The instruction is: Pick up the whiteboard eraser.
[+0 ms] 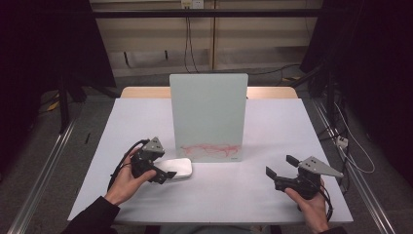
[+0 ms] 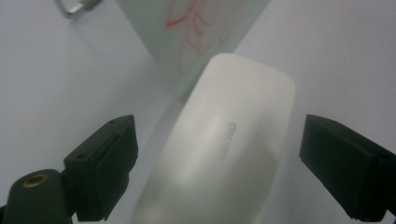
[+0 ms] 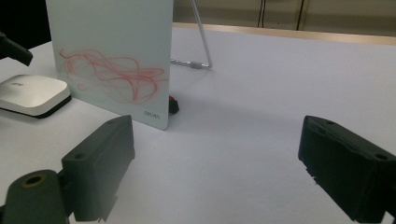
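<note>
**Left gripper straddles eraser at foot of marked board**

The left gripper (image 2: pixel 217 154), held in the person's left hand (image 1: pixel 127 181), points at a white eraser (image 2: pixel 219 149) lying flat on the table (image 1: pixel 272 126). Its jaws stand spread on either side of the eraser, with a clear gap between each pad and the eraser's sides, so nothing is pinched. In the high view the left gripper (image 1: pixel 163 176) sits at the eraser's (image 1: pixel 178 168) left end, near the table's front left.

The eraser, with a dark underside, rests just beside the lower left corner of a pale glass board (image 1: pixel 208 114). The board stands upright on a wire stand (image 3: pixel 198 44) near the middle of the table, and red scribbles (image 1: pixel 210 149) run across its lower part. A small red and black thing (image 3: pixel 173 104), too small to make out, lies at the board's foot.

The right gripper (image 1: pixel 281 165), in the person's right hand (image 1: pixel 311 207), is held over the table's front right, well apart from the board and the eraser. Its jaws are spread wide with bare table between them, as the right gripper view (image 3: pixel 215 154) confirms.
</note>
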The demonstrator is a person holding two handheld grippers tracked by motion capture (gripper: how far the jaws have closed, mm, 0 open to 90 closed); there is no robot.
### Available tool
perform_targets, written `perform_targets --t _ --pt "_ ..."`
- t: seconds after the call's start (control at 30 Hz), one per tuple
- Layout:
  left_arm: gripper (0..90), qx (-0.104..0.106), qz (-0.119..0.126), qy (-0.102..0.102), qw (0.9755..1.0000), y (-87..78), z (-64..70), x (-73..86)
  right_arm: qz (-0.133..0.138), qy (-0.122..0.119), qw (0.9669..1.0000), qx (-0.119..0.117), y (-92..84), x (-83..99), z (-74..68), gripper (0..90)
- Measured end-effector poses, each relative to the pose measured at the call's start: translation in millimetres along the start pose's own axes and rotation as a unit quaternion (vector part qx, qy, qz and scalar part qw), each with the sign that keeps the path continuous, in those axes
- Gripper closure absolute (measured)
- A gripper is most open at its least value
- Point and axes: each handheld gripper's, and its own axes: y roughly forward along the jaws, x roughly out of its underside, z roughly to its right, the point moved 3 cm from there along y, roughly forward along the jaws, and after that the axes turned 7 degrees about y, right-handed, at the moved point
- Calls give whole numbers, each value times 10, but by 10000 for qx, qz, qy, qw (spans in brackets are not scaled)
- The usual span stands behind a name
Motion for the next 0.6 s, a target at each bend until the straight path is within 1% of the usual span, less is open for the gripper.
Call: perform_targets --t 0.07,0.1,0.17,0.2,0.27,0.3,0.33,0.37,0.4,0.53,0.57,0.6 --pt "100 35 -76 -29 10000 22 -25 -15 -3 -4 10000 4 1 1 1 103" --pt "100 63 -83 -2 9999 27 -34 -27 -4 10 10000 -3 0 0 2 103" --pt "96 130 -137 201 9996 29 -60 -46 -7 12 10000 -2 0 1 4 103" --pt "108 123 -180 241 9995 43 -67 -55 -11 19 10000 -7 0 1 5 103" --pt "130 204 -288 423 9985 69 -79 -62 -17 23 10000 -20 2 1 4 103" --pt "157 270 -278 403 9984 86 -72 -66 -15 22 10000 -27 0 1 2 103" --pt "157 332 -274 475 9979 96 -65 -68 -15 22 10000 -27 0 1 2 103" --pt "191 369 -280 527 9975 103 -60 -68 -18 42 10000 -33 1 1 1 103" --pt "191 403 -326 589 9969 109 -59 -71 -18 42 10000 -33 1 1 1 103" --pt "183 389 -389 666 9963 162 -55 -79 -27 58 10000 -47 4 2 -1 102" --pt "174 435 -433 676 9958 175 -58 -83 -30 55 10000 -45 4 2 -1 102" --pt "177 431 -439 695 9957 187 -50 -88 -27 60 10000 -47 5 2 0 102"
